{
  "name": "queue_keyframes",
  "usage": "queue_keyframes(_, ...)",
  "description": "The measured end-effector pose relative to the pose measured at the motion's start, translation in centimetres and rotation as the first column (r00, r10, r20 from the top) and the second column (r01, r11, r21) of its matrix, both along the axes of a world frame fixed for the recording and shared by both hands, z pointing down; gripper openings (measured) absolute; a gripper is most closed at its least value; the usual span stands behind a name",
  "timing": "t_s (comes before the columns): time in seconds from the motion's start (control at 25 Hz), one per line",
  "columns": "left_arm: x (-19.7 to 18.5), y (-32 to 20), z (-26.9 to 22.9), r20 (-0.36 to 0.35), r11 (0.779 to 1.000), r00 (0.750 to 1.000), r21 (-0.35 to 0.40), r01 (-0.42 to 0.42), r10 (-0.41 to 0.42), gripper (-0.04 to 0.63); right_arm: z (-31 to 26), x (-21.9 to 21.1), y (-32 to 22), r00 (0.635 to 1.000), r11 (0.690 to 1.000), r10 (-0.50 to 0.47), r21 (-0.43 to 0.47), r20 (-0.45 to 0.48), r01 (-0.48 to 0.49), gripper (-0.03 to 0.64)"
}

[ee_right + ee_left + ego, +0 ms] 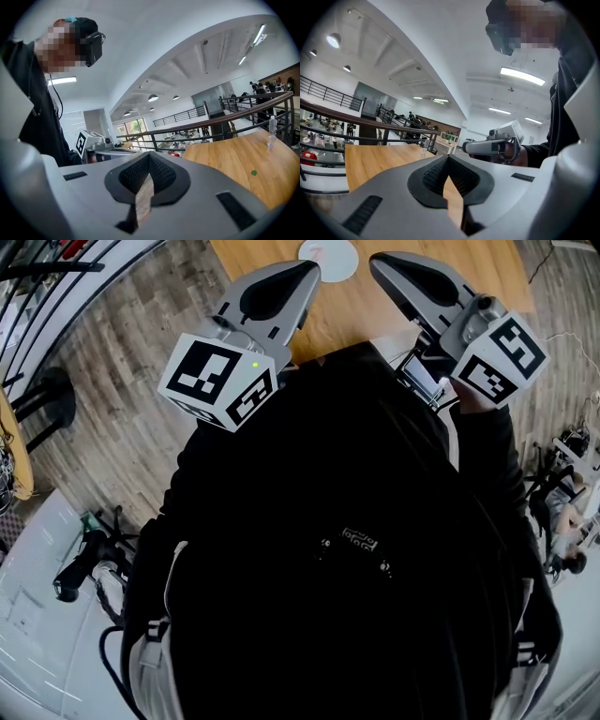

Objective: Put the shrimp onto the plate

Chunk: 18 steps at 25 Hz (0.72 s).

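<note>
The person's dark jacket fills most of the head view and hides nearly everything below and in front of the body. Only a strip of the wooden table shows above it, with plank floor on either side.

At the very top of that view sits a white plate, cut off by the frame edge so that only its lower part is visible. A faint pinkish mark lies on the visible part, too small to identify. The shrimp cannot be made out with certainty in any view.

The left gripper and the right gripper are both raised in front of the chest, tips pointing towards the table on either side of the plate and apart from it. Seen from its own camera, each gripper's two dark ribbed pads meet at the tips, with only a narrow wedge of tabletop showing behind them. Both pairs of jaws are pressed together with nothing between them.

In the right gripper view, a clear bottle stands upright at the far edge of the table, and a small green spot lies on the wood nearer the camera. What the spot is cannot be told. A dark railing runs behind the table.
</note>
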<state>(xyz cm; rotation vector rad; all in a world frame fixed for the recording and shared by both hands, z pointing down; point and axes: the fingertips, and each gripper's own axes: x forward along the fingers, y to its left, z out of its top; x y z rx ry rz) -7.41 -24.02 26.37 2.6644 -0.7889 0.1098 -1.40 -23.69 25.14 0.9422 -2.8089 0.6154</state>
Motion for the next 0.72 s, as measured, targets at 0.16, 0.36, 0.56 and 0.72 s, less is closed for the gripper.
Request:
queue_keyframes(0.16, 0.2, 0.2, -0.2, 0.002, 1.000, 1.000, 0.009, -0.012, 0.012, 0.000, -0.3, 0.3, 0.4, 0.999, 1.000, 0.012, 0.028, -0.030, -0.011, 0.017)
queue_keyframes(0.36, -0.3, 0.5, -0.2, -0.001, 1.000, 1.000, 0.025, 0.002, -0.002, 0.000, -0.1, 0.4, 0.7, 0.999, 0.999, 0.016, 0.048, -0.034, -0.014, 0.018)
queue_keyframes(0.56, -0.7, 0.9, -0.2, -0.032, 1.000, 0.999, 0.021, -0.017, 0.018, 0.000, -0.6, -1.1, 0.1, 0.999, 0.998, -0.011, 0.066, -0.035, 0.014, 0.017)
queue_keyframes(0.72, -1.7, 1.4, -0.4, -0.058, 1.000, 0.998, 0.025, 0.002, -0.001, 0.000, 0.6, -3.4, 1.1, 0.999, 0.998, -0.039, 0.038, -0.029, 0.040, 0.017)
